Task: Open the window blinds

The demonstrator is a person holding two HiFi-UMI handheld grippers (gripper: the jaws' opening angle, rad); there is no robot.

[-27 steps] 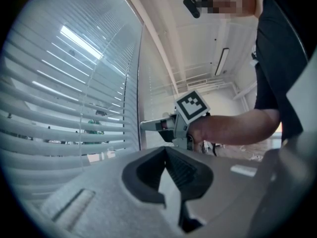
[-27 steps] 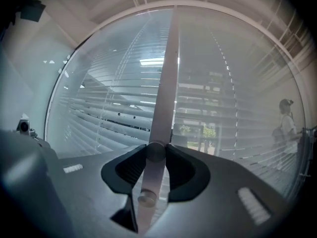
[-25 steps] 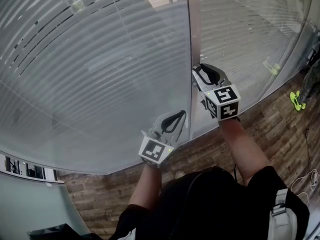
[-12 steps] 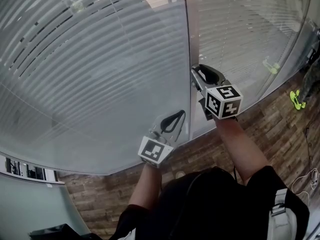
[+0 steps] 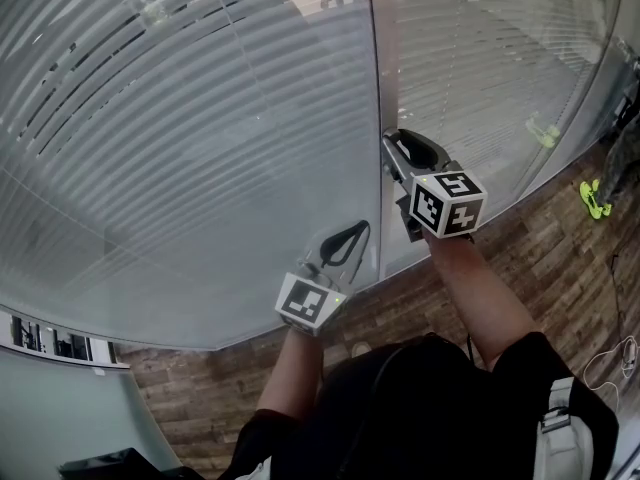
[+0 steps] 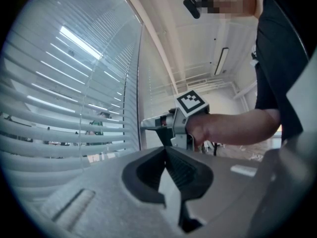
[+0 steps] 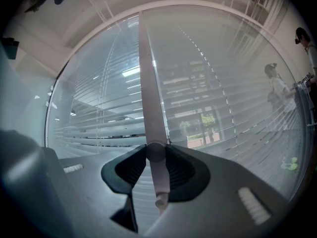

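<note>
You've got the wand point(image 7: 150, 103) clamped in your right gripper point(image 7: 156, 153).
Blinds point(image 5: 180, 138) just ahead of it; left gripper point(image 6: 166, 155) alongside, clenched, empty.

Big glass windows point(image 5: 200, 168) straight ahead of the right fingers point(image 5: 403, 148), with a pale upright post point(image 5: 388, 48) between the two panes. Brown wood floor point(image 5: 540, 258) down below the fingers. A bright yellow-green thing point(image 5: 594, 201) on that floor, far off to the right of them. White ceiling point(image 6: 163, 33) and a long lamp point(image 6: 221, 61) high above. Daylight through the glass, with green trees point(image 7: 208, 120) and a building point(image 7: 181, 90) outside, far beyond the fingers.
</note>
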